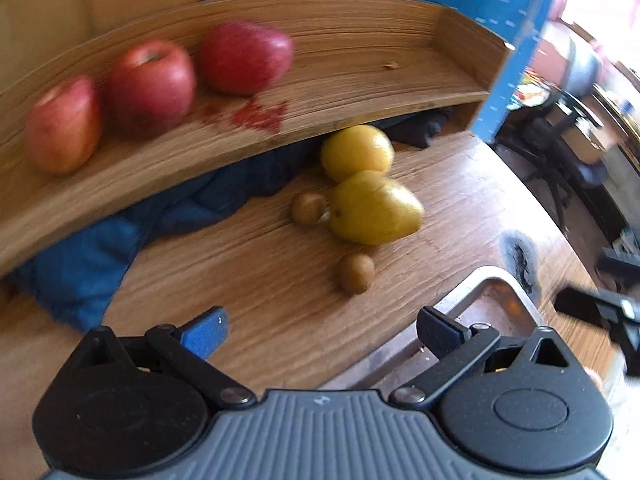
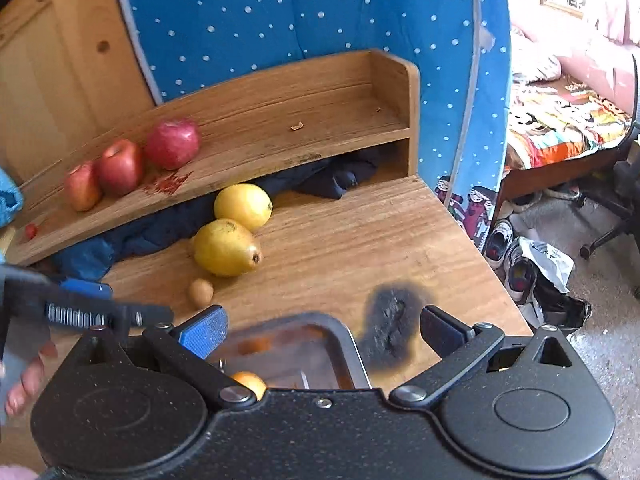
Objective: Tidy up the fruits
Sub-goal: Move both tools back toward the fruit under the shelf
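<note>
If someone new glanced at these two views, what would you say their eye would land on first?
Probably the three red apples lined up on the raised wooden shelf, with a red stain just in front of them. Next, the two yellow fruits lying on the tabletop below the shelf edge, and the black scorch mark beside the metal tray near both open grippers.

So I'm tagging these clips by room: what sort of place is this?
Probably a bedroom: a wooden desk with a shelf, a bed under a colourful blanket, shoes on the floor.
</note>
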A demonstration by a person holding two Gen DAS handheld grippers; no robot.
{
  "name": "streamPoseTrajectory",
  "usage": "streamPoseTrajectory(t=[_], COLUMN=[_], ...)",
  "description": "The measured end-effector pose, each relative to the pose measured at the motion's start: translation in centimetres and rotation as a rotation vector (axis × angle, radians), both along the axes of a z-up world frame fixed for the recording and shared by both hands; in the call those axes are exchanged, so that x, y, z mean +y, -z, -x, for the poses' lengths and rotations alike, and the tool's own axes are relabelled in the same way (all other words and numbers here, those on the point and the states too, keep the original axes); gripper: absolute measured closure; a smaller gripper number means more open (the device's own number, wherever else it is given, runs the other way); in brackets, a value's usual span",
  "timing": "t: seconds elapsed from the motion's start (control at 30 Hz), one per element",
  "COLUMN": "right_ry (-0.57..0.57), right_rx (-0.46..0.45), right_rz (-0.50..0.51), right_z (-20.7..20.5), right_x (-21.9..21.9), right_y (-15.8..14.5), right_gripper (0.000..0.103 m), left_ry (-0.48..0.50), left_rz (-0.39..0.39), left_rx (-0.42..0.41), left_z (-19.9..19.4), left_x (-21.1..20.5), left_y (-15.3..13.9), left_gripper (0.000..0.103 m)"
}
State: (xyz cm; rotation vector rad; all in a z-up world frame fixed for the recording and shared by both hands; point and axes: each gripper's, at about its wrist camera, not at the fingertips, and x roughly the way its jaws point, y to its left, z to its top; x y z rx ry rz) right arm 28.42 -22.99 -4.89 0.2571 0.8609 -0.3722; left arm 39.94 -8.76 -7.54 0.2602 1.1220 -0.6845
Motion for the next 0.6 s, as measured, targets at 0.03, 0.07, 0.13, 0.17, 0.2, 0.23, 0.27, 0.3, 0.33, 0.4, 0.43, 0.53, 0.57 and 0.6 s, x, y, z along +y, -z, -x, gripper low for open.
streamPoseTrajectory(t=[0.03,0.07,0.13,0.17,0.2,0.23,0.27,0.3,0.33,0.4,0.43,0.53,0.57,0.6], right_ry=[0.002,0.001,-0.005,-0.011,-0.015,-0.022,-0.035,-0.052,-0.077,-0.116,-0.132,-0.176,-0.192,-0.201], right_rx=[0.008,0.014,0.023,0.023,0.023,0.022,0.025,0.036,0.062,0.101,0.121,0.169,0.172,0.175], right_rz=[-0.006,-0.016,-0.053,-0.072,-0.088,-0.104,-0.119,-0.134,-0.156,-0.179,-0.177,-0.166,-0.169,-0.180], right_z=[-0.9,-1.8,-3.3,-4.1,-4.8,-5.5,-6.3,-7.1,-8.1,-9.7,-10.6,-12.5,-13.2,-13.6], right_x=[-0.2,-0.5,-0.9,-1.2,-1.4,-1.7,-1.9,-2.1,-2.2,-2.3,-2.3,-2.0,-1.9,-1.9], right_y=[0.2,0.3,0.6,0.6,0.7,0.8,0.8,1.0,1.3,1.9,2.3,3.1,3.3,3.4], right_gripper=[0.001,0.001,0.001,0.001,0.001,0.001,0.001,0.001,0.001,0.001,0.001,0.001,0.001,0.001], left_ry=[0.024,0.051,0.094,0.109,0.122,0.130,0.136,0.142,0.143,0.137,0.125,0.093,0.085,0.081], left_rz=[-0.001,-0.003,0.007,0.017,0.030,0.045,0.058,0.070,0.076,0.102,0.123,0.157,0.164,0.171], left_rx=[-0.003,-0.004,0.003,0.010,0.017,0.023,0.026,0.029,0.032,0.040,0.046,0.063,0.069,0.072], left_z=[-0.1,-0.3,-0.7,-1.0,-1.3,-1.6,-1.8,-2.0,-2.2,-2.4,-2.6,-2.9,-2.9,-2.9], left_x=[-0.3,-0.7,-1.2,-1.4,-1.5,-1.5,-1.6,-1.7,-1.8,-1.8,-1.8,-1.6,-1.5,-1.5], left_y=[0.2,0.4,0.9,1.1,1.3,1.5,1.8,2.0,2.3,2.6,2.8,3.2,3.3,3.4], left_gripper=[0.001,0.001,0.001,0.001,0.001,0.002,0.004,0.005,0.007,0.011,0.014,0.026,0.028,0.030])
